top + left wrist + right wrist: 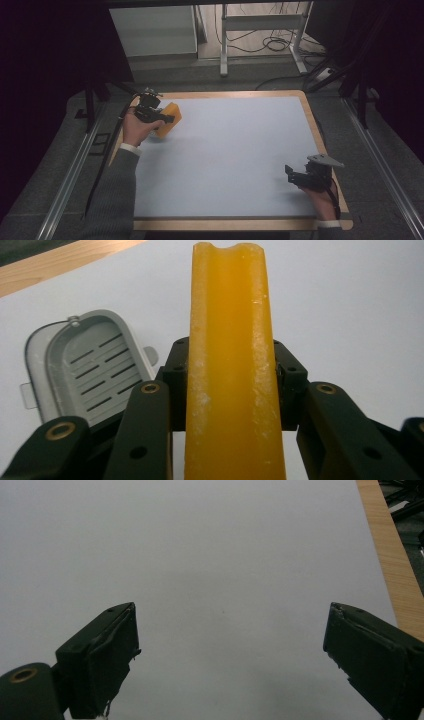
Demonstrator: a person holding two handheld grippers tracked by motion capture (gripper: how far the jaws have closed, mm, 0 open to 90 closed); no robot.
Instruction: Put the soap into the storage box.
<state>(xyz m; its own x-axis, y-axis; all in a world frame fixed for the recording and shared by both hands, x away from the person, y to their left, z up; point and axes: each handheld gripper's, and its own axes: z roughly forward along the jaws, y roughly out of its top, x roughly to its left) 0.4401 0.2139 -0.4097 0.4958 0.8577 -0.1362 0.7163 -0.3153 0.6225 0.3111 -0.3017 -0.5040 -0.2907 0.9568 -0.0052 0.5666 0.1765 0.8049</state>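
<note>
Orange and soft-looking, the sponge block (168, 121) sits clamped in the left gripper (167, 119) at the far left corner of the bench (225, 150), its fingers (150, 405) pressing both long faces so the block stands on edge between them. In the left gripper view, a grey slotted tray (85, 370) lies flat on the white surface just beside and below the block. The step in hand looks like carrying the block to that tray, so a good approach would be to hold the squeeze even, bring the block square over the tray's hollow, lower until it touches, and only then release. Tilting could catch the block on the tray's rim. Over at the near right edge, the right gripper (295, 176) rests with its fingers (100, 650) spread wide, nothing between them.
</note>
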